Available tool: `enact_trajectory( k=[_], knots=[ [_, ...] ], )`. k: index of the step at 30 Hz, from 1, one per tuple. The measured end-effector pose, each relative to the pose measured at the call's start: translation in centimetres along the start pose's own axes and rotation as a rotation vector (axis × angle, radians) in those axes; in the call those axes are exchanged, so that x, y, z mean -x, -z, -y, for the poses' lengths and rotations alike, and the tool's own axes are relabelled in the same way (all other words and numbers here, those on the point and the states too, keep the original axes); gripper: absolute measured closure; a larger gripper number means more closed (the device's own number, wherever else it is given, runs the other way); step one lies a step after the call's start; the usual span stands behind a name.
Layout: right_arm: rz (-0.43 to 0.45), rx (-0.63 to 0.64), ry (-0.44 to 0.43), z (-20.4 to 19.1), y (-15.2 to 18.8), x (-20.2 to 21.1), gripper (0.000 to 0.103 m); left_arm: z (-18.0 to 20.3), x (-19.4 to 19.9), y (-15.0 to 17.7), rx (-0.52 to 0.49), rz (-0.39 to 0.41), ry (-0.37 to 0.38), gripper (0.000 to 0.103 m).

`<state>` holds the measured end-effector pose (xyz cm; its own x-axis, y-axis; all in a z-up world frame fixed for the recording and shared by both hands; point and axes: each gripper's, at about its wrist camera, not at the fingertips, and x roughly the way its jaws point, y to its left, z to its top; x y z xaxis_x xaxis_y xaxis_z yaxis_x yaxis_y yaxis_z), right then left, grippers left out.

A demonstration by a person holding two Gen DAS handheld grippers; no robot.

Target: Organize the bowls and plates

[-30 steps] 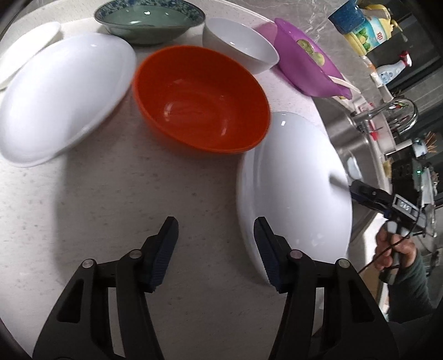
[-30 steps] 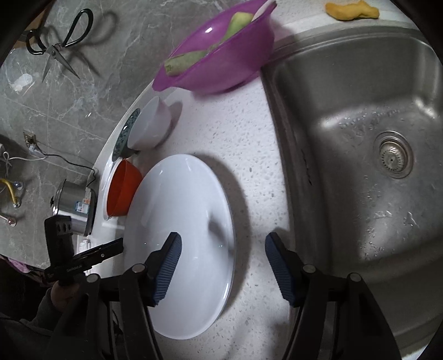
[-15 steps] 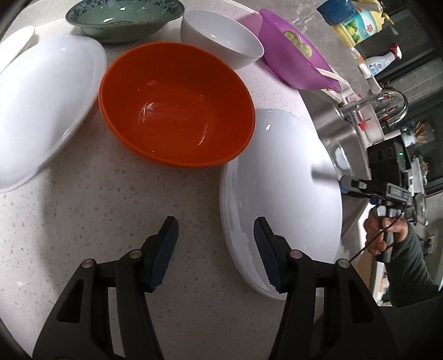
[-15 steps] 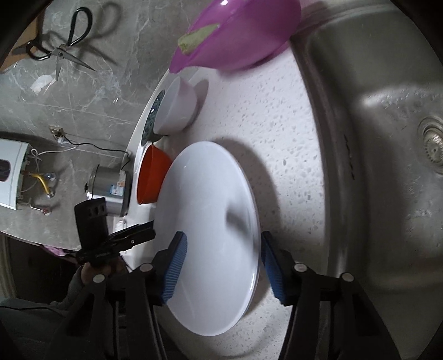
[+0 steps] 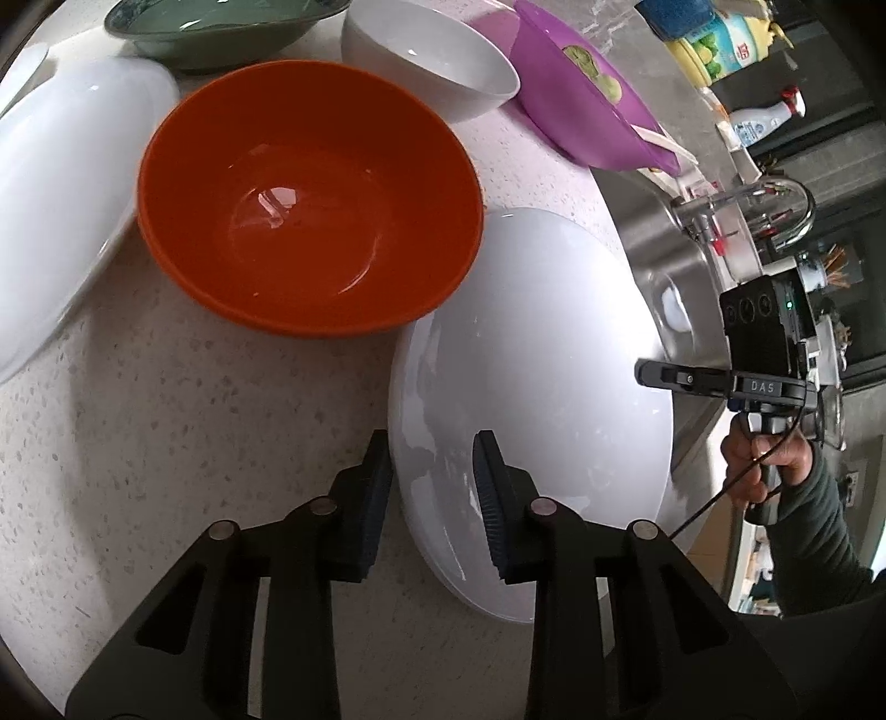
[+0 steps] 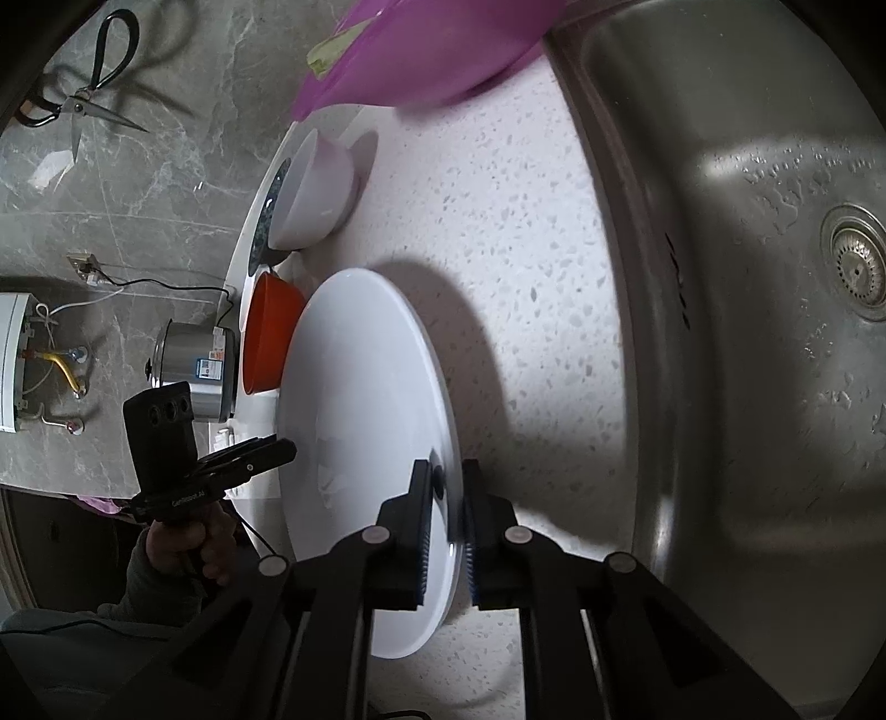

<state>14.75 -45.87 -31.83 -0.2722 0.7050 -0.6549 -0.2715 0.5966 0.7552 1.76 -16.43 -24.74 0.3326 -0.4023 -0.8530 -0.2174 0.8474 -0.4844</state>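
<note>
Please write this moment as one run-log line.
right gripper: shut on white plate rim | left gripper: open, straddling opposite rim | orange bowl: beside plate

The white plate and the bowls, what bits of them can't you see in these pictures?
- White plate: its underside is hidden in both views, so whether it has left the counter is unclear.
- Green bowl: far rim cut off by the left wrist view's top edge.
- Purple bowl: blurred and cropped in the right wrist view.
- Second white plate: cut off at the left edge.
- Right gripper: closed on the plate's rim.
</note>
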Motion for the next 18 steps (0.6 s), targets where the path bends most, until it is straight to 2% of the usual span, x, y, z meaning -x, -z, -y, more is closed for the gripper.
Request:
enact_trajectory(
  k=[2, 5, 18],
  knots=[
    [0.001, -0.007, -0.005, 0.1, 0.1, 0.0, 0.092, 0.8, -0.2, 0.0, -0.026, 0.0, -0.037, 0.075],
    [0.006, -0.002, 0.007, -0.1, 0.3, 0.1, 0.091, 1.2, -0.4, -0.1, -0.02, 0.007, -0.078, 0.084],
    [0.009, -0.01, 0.029, -1.0, 1.2, 0.5, 0.09, 2.1, -0.9, 0.2, -0.024, 0.012, -0.137, 0.083]
  ],
)
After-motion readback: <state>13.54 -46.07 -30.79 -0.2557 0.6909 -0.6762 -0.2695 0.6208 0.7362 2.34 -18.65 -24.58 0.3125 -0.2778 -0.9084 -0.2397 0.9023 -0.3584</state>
